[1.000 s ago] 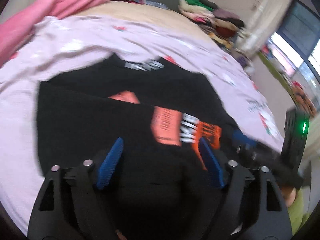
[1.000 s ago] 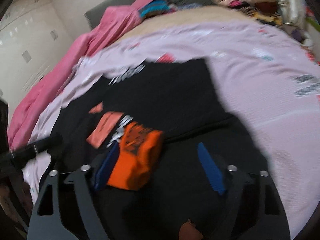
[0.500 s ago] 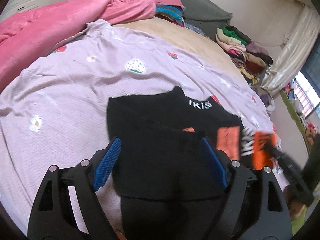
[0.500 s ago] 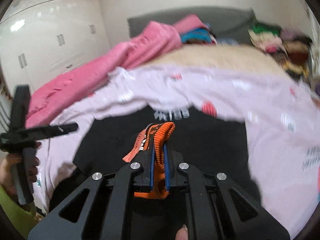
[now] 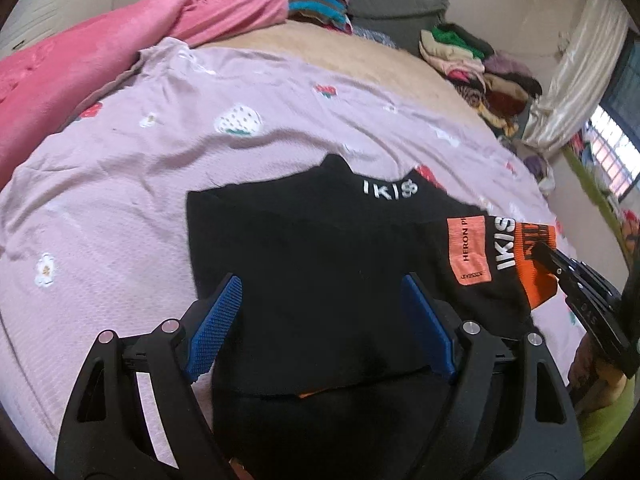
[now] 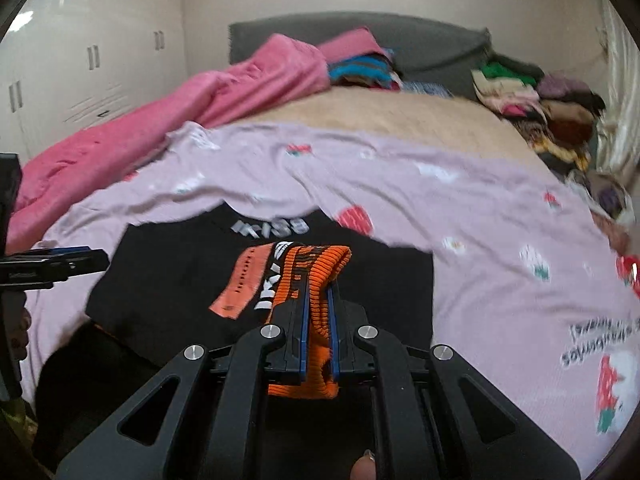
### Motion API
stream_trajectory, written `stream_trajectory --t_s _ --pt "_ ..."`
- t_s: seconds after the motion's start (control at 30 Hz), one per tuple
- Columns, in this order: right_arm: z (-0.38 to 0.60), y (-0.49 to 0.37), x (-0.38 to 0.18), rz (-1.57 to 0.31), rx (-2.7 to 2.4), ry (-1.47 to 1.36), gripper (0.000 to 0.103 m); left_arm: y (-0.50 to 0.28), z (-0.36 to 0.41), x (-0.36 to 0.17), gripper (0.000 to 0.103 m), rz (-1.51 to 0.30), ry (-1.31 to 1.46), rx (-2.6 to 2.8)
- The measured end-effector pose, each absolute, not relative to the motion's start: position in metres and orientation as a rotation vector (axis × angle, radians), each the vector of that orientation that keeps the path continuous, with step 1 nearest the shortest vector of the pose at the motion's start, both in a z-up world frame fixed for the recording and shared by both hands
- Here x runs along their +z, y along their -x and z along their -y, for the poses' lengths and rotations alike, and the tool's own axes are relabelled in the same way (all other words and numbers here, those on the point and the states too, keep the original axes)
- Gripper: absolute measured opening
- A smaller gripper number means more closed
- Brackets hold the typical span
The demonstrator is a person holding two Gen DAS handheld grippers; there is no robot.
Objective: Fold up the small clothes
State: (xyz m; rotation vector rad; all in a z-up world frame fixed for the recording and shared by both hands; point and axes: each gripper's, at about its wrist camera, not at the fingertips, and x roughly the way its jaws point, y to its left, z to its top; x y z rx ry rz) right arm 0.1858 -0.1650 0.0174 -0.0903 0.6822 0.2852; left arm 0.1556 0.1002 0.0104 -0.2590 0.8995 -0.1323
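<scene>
Sleeve cuff (image 6: 316,320) now farther right

A lilac sheet (image 5: 120,208) with strawberry prints covers the bed. A pink blanket (image 5: 100,52) is bunched along its far-left edge. Piled clothes (image 6: 536,104) sit beside the grey headboard (image 6: 432,44), and white wardrobes (image 6: 80,64) stand at left.

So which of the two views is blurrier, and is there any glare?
Right wrist view: motion blur smears the lilac sheet and the sweater's white lettering; soft glare on the wardrobe doors. Left wrist view: sharper, lettering readable, though the window is blown out. Both bend heavily at the edges.
</scene>
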Motion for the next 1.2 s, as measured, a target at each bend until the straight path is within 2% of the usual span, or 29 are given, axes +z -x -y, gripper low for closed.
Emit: stream_trajectory --t_s 0.27,0.33,0.47,0.53,0.57,0.7,0.73,0.8,1.0,1.2 --pt "0.166 -0.19 -0.013 -0.757 0.169 0.136 0.009 -0.164 -0.079 -0.013 0.074 -0.943 0.201 -0.155" --pt "0.169 -0.191 -0.017 -0.765 0.14 0.134 0.018 -0.165 -0.077 -0.017 0.074 -0.951 0.198 -0.157" --pt "0.173 -0.183 -0.014 -0.746 0.145 0.086 0.027 -0.166 -0.078 -0.023 0.074 -0.963 0.192 -0.154" --pt "0.166 -0.18 -0.012 -0.738 0.194 0.077 0.038 -0.166 -0.08 -0.027 0.074 -0.978 0.194 -0.15" --pt "0.16 -0.179 -0.013 -0.742 0.224 0.084 0.04 -0.166 -0.08 -0.029 0.072 -0.984 0.197 -0.151" --pt "0.129 -0.181 -0.019 -0.781 0.336 0.125 0.04 -0.166 -0.083 -0.04 0.061 -1.017 0.177 -0.14" --pt "0.123 -0.183 -0.021 -0.799 0.364 0.124 0.043 -0.166 -0.084 -0.042 0.06 -1.022 0.174 -0.138" --pt "0.114 -0.187 -0.026 -0.819 0.385 0.13 0.046 -0.165 -0.085 -0.044 0.06 -1.019 0.173 -0.141" --pt "0.117 -0.199 -0.054 -0.917 0.293 0.21 0.045 -0.162 -0.087 -0.046 0.06 -1.018 0.169 -0.152" --pt "0.139 -0.2 -0.063 -0.933 0.283 0.119 0.049 -0.161 -0.086 -0.047 0.06 -1.016 0.17 -0.156"
